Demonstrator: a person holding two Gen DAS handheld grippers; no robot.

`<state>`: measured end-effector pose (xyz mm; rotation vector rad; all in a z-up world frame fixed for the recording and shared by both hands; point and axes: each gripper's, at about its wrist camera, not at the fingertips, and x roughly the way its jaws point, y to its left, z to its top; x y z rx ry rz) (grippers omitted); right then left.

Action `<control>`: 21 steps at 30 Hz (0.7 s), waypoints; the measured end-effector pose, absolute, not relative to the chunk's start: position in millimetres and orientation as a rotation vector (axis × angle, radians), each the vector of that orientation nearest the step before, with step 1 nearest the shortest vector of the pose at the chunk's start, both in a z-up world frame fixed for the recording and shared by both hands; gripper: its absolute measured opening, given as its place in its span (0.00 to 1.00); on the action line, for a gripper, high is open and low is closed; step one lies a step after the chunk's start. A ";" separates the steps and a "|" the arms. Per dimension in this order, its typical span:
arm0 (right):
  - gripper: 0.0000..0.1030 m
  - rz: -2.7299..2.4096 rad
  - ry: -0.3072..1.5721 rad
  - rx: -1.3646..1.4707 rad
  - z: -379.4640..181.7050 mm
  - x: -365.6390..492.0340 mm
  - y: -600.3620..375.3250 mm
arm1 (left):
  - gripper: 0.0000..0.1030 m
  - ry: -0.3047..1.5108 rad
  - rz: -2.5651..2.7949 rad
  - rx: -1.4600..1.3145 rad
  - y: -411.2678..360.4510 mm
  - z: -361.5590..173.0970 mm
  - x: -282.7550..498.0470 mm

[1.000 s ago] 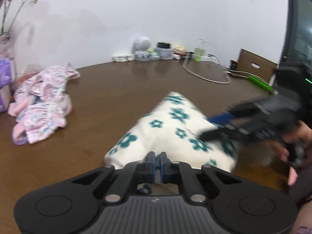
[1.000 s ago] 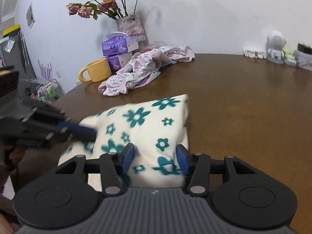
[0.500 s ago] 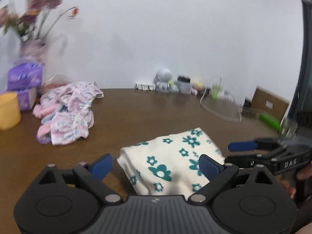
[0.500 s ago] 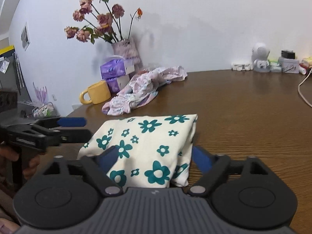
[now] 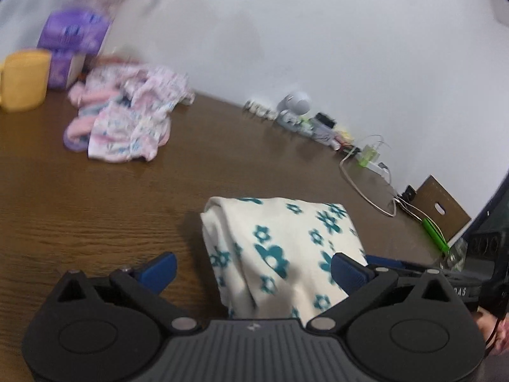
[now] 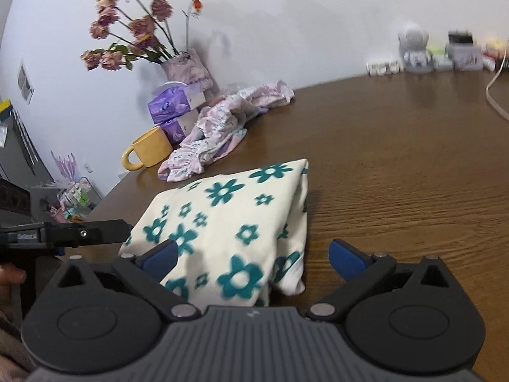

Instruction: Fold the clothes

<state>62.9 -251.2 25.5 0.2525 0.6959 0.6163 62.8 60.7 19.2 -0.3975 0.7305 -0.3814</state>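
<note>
On the brown wooden bench (image 6: 397, 165), a crumpled pink floral garment (image 6: 219, 127) lay far left. The cream cloth with teal flowers (image 6: 222, 222) sat folded into a thick rectangle, layered edges showing, between the wide-spread left claw (image 5: 253, 269) and wide-spread right claw (image 6: 253, 259), untouched by either.

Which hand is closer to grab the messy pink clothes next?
Probably the left hand-held gripper: the pink clothes lie on its side, open. The right hand-held gripper faces them across the folded flowered cloth.
</note>
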 end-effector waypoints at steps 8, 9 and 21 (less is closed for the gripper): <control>0.79 0.690 0.793 0.333 9.3 96.0 -246.0 | 0.82 0.823 -0.447 -0.495 63.7 3.2 101.0; 0.79 0.693 0.792 0.337 8.6 97.0 -246.2 | 0.82 0.823 -0.458 -0.496 63.2 2.4 103.7; 0.37 0.754 0.807 0.497 -4.3 109.2 -248.5 | 0.42 0.800 -0.534 -0.554 54.9 -5.3 119.6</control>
